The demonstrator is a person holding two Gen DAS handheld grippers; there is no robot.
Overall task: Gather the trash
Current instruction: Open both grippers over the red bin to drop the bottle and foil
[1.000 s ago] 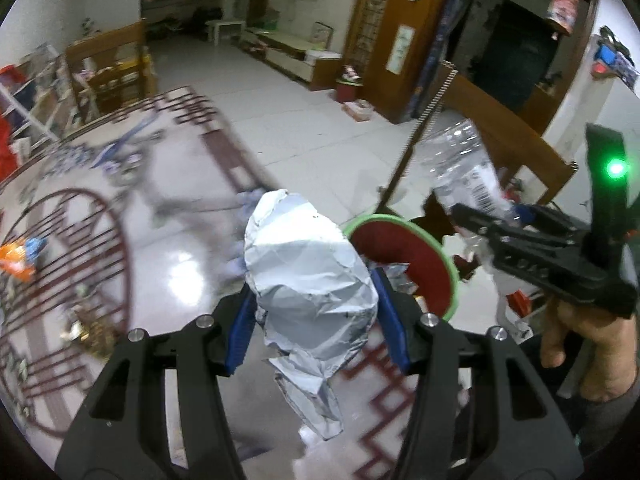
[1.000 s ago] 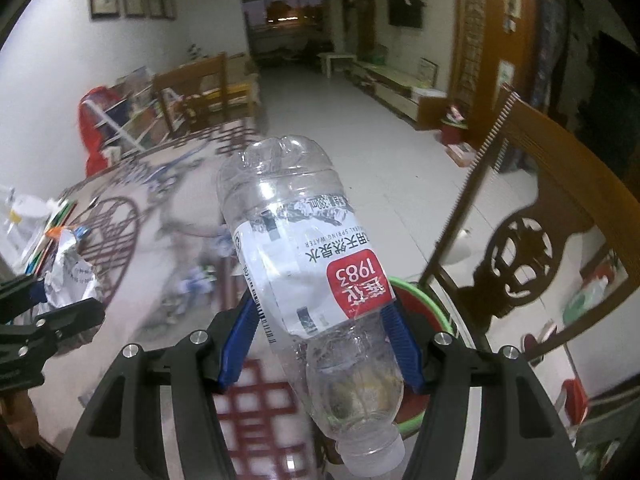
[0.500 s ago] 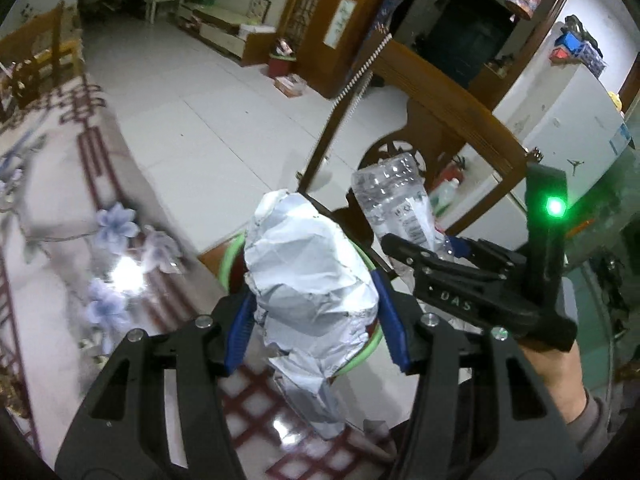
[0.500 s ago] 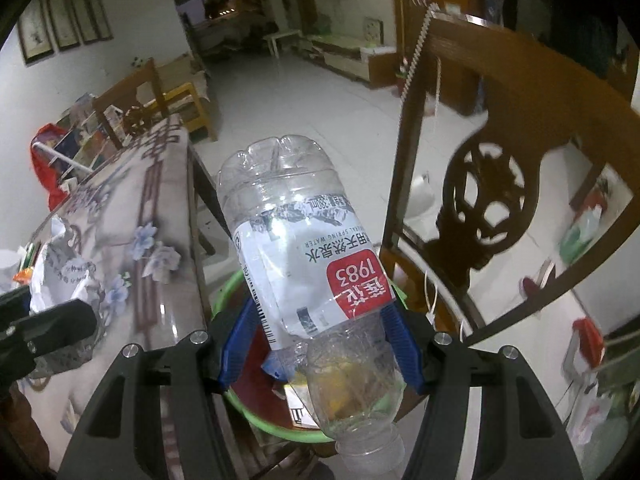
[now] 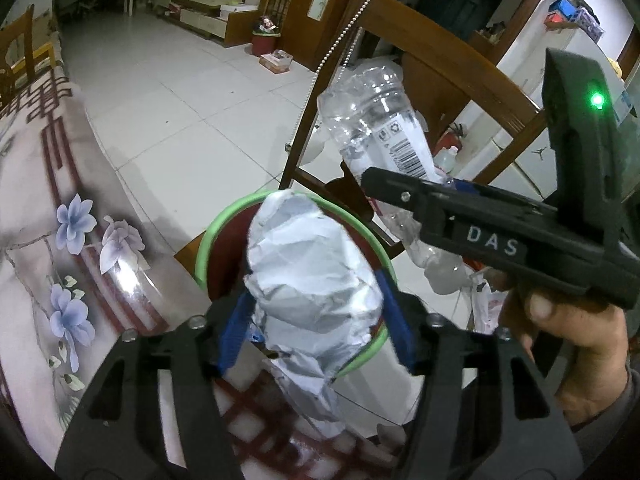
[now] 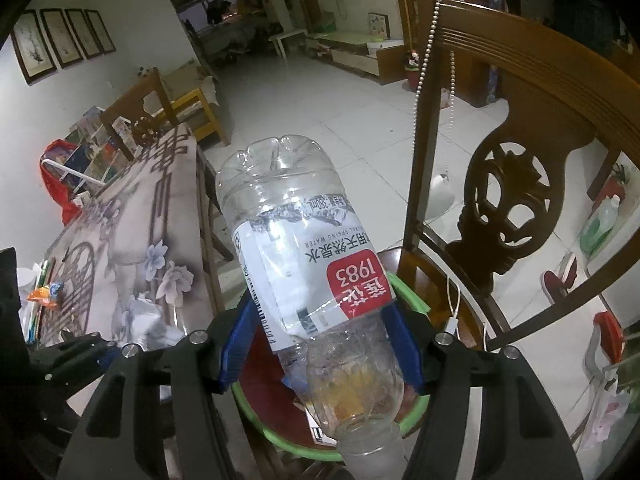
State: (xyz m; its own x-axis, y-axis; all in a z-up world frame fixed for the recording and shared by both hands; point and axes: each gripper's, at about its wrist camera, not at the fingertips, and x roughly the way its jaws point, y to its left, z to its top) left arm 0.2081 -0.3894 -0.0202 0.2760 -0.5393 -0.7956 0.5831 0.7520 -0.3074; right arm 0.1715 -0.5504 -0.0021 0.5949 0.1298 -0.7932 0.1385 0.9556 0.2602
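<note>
A crumpled white paper wad [image 5: 312,280] sits between the blue pads of my left gripper [image 5: 316,320]. The jaws are opening and the pads look just clear of the wad. It hangs over a red bin with a green rim [image 5: 224,220]. My right gripper [image 6: 320,332] holds a clear plastic bottle [image 6: 296,240] with a red label, neck down, above the same bin [image 6: 408,284]. Its jaws are easing open, but the pads still touch the bottle. From the left wrist view, the right gripper [image 5: 440,208] and its bottle [image 5: 376,120] are just right of the wad.
The bin stands on the seat of a carved wooden chair [image 6: 520,120] with a bead chain [image 6: 424,60] hanging from its back. A table with a flowered cloth [image 5: 60,200] borders the bin on the left. A hand [image 5: 572,328] grips the right tool. Tiled floor lies beyond.
Both grippers have swung from over the table to above the bin and tilted downward. The left jaws have widened around the paper wad. The bottle has kept its place in the right jaws.
</note>
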